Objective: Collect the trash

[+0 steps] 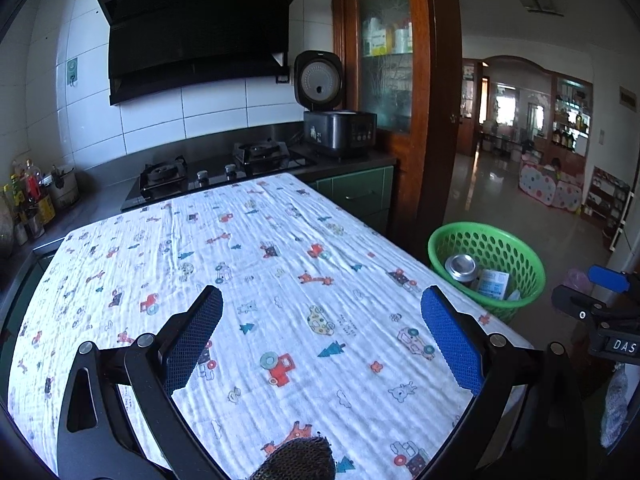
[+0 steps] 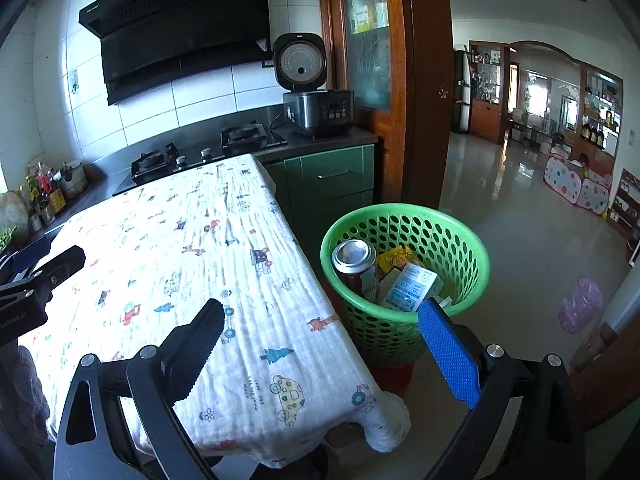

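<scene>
A green perforated basket stands on the floor off the table's right edge; it also shows in the left wrist view. It holds a drinks can, a white carton and a yellow packet. My left gripper is open and empty above the table with its printed cloth. My right gripper is open and empty over the table's right corner, near the basket. The right gripper also shows at the right edge of the left wrist view.
A gas hob and a rice cooker stand on the counter behind the table. Bottles stand at far left. A wooden door frame opens onto a tiled floor with a pink bag.
</scene>
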### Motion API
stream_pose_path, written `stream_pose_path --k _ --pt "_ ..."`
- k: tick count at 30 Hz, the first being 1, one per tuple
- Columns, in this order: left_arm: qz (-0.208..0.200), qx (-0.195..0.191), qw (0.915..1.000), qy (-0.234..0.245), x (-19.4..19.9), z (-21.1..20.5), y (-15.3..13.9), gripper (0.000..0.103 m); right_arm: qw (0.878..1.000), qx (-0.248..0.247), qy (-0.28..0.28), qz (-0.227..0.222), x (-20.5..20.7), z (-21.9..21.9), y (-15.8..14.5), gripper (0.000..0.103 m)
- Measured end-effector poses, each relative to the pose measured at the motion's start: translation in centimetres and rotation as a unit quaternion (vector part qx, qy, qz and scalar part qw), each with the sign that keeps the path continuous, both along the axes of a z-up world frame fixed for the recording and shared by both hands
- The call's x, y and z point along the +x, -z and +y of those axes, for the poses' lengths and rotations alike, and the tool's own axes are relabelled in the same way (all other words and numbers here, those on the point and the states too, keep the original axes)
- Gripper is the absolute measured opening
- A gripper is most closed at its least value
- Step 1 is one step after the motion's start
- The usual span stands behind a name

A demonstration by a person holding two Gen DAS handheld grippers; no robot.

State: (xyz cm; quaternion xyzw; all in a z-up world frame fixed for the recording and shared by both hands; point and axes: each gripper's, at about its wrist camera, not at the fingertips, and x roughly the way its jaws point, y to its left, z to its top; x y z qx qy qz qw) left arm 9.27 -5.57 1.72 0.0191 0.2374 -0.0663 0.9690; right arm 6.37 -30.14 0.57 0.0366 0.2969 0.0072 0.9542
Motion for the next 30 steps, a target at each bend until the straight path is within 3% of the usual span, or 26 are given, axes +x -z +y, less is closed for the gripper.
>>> stream_pose_path --k 30 --pt "-0.001 0.0 1.0 -0.01 -0.71 0.04 0.62 0.098 1.0 -0.002 0.008 -0.019 -0.42 0.39 0.02 0.095"
